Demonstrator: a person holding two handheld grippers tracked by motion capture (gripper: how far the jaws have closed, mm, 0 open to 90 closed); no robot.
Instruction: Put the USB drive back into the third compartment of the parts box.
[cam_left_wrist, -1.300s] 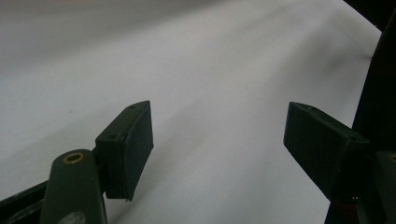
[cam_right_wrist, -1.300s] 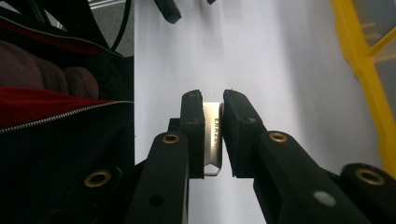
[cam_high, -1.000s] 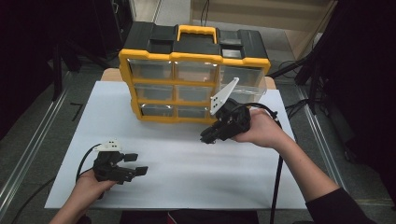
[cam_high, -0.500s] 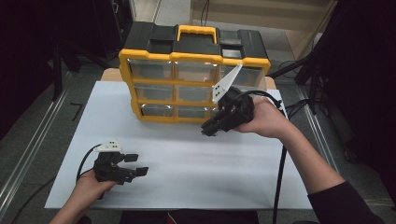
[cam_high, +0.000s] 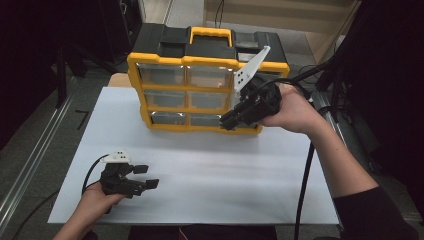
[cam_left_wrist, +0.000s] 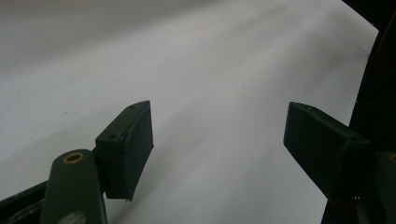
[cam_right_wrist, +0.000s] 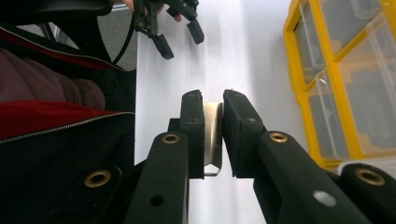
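Yellow drawer cabinet (cam_high: 165, 84) faces right tongs (cam_right_wrist: 213, 126) gripping a metal piece (cam_right_wrist: 212, 133).

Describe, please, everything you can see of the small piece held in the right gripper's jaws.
The small piece is thin, flat and pale, shiny like metal or clear plastic; which, I cannot tell. It stands on edge, clamped between the right gripper's two black jaws, mostly hidden by them. A narrow bent end shows below the jaws. It hangs above the white table.

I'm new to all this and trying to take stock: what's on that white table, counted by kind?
Yellow and black plastic drawer organizer: 1
Clear drawers in its front, as far as visible: 9
Black two-jaw handheld tools: 2, left tool, right tool
Small thin silvery metal piece clamped in the right tool: 1
Total: 13
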